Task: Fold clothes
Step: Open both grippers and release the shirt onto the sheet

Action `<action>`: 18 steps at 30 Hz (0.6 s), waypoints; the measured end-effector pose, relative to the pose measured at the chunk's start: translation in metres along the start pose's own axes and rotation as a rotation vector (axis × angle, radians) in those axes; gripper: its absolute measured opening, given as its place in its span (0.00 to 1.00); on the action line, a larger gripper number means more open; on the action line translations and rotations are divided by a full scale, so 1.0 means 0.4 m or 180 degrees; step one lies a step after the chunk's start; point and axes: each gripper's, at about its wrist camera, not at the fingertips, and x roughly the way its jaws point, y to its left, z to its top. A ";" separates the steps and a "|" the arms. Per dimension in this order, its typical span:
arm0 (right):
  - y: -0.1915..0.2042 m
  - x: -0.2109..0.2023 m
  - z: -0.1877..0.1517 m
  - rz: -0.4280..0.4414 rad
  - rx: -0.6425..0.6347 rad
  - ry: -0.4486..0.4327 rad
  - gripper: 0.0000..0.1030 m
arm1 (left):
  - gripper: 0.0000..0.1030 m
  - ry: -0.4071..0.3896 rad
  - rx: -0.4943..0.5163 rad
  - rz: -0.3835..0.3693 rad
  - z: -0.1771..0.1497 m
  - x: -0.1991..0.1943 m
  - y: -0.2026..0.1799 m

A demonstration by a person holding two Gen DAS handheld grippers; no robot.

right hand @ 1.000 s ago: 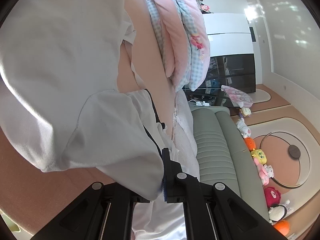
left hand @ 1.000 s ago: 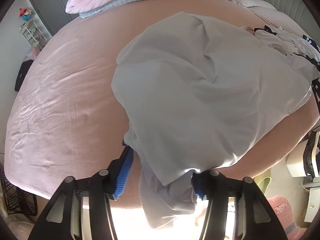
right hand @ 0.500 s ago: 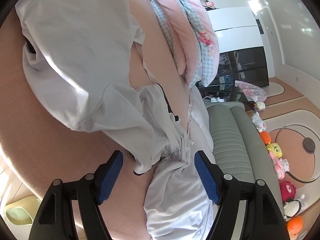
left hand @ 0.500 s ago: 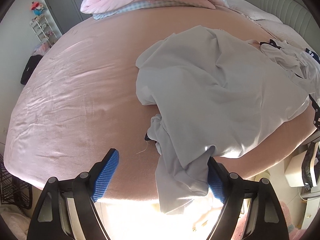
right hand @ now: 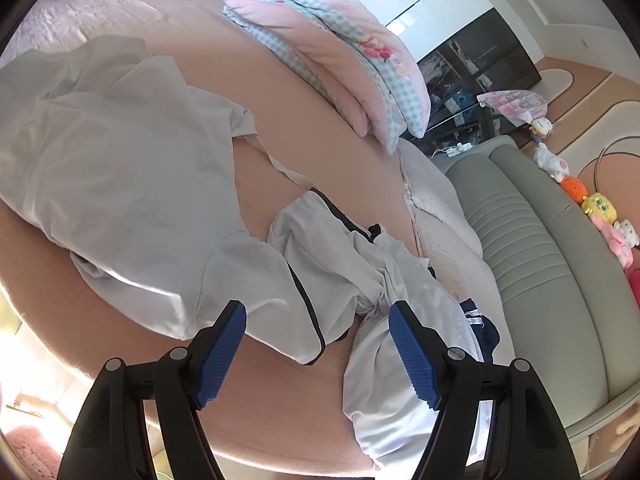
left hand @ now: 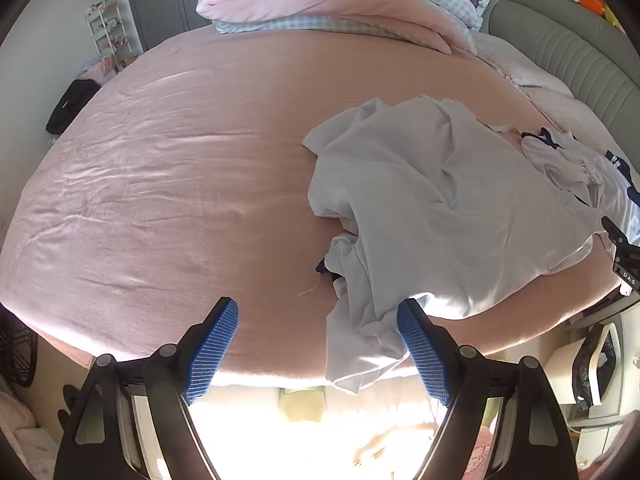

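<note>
Left gripper point(left hand: 318, 312): jaws apart, holding nothing.
Right gripper point(right hand: 318, 316): jaws apart, empty.
Shirt point(left hand: 440, 200): crumpled on the bed point(left hand: 180, 180).

pale grey shirt point(left hand: 440, 200) on pink bed sheet point(left hand: 180, 184), pink and blue-checked quilt point(left hand: 340, 4), green headboard point(left hand: 568, 56)

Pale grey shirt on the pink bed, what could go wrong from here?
The crumpled pale grey shirt has a corner hanging over the pink bed edge; it might slide off. The white navy-trimmed garment overlaps its sleeve, so the open right gripper could catch both.
</note>
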 end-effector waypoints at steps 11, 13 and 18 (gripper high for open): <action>-0.015 0.032 0.106 0.0244 0.0010 -0.0139 0.71 | 0.79 -0.0159 -0.0005 0.0364 0.071 0.024 0.070; -0.014 0.044 0.128 0.0293 -0.0034 -0.0163 0.71 | 0.79 -0.0158 0.0054 0.0382 0.092 0.040 0.065; -0.019 0.076 0.180 0.0586 -0.0034 -0.0167 0.71 | 0.79 -0.0163 0.0064 0.0230 0.147 0.073 0.055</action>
